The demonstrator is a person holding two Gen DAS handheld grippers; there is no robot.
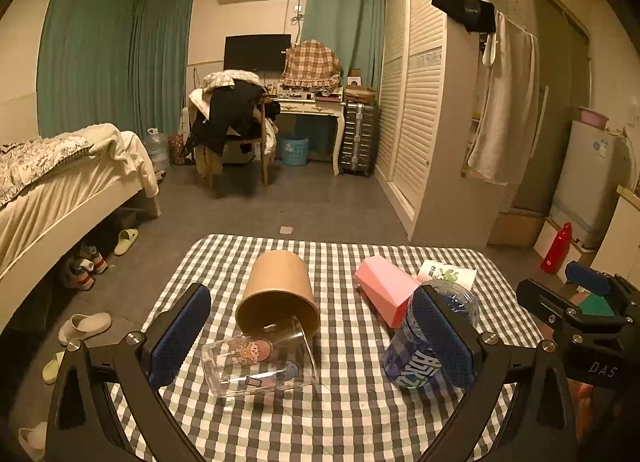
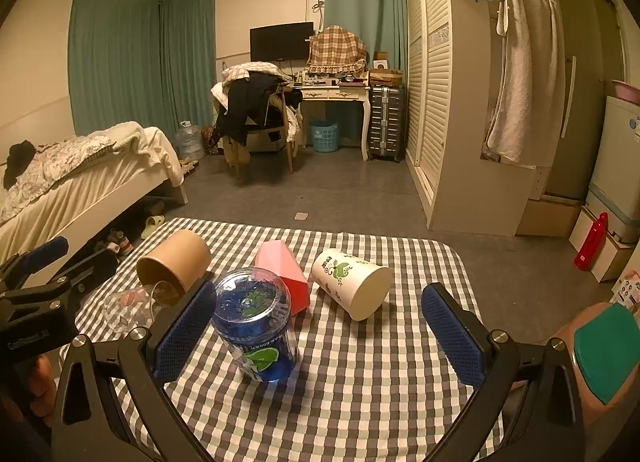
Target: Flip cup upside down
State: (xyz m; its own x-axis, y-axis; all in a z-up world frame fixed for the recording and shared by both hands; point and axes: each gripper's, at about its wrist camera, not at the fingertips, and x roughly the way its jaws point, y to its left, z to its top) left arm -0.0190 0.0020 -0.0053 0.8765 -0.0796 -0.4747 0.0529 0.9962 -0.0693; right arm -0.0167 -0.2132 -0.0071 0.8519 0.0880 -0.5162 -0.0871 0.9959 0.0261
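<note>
Several cups are on the checkered table (image 1: 352, 414). A clear glass with a cartoon print (image 1: 260, 362) lies on its side between the open fingers of my left gripper (image 1: 316, 338), its mouth against a brown paper cup (image 1: 278, 292) also on its side. A blue plastic cup (image 2: 254, 324) stands upside down just inside the left finger of my right gripper (image 2: 320, 334), which is open and empty. A pink cup (image 2: 284, 276) and a white floral cup (image 2: 352, 288) lie on their sides behind it. The blue cup also shows in the left wrist view (image 1: 424, 342).
The table (image 2: 360, 402) stands in a bedroom. A bed (image 1: 60, 190) and shoes are at the left, a wardrobe (image 1: 420, 102) at the right, a red bottle (image 2: 591, 242) on the floor by a fridge. A desk and chair stand far back.
</note>
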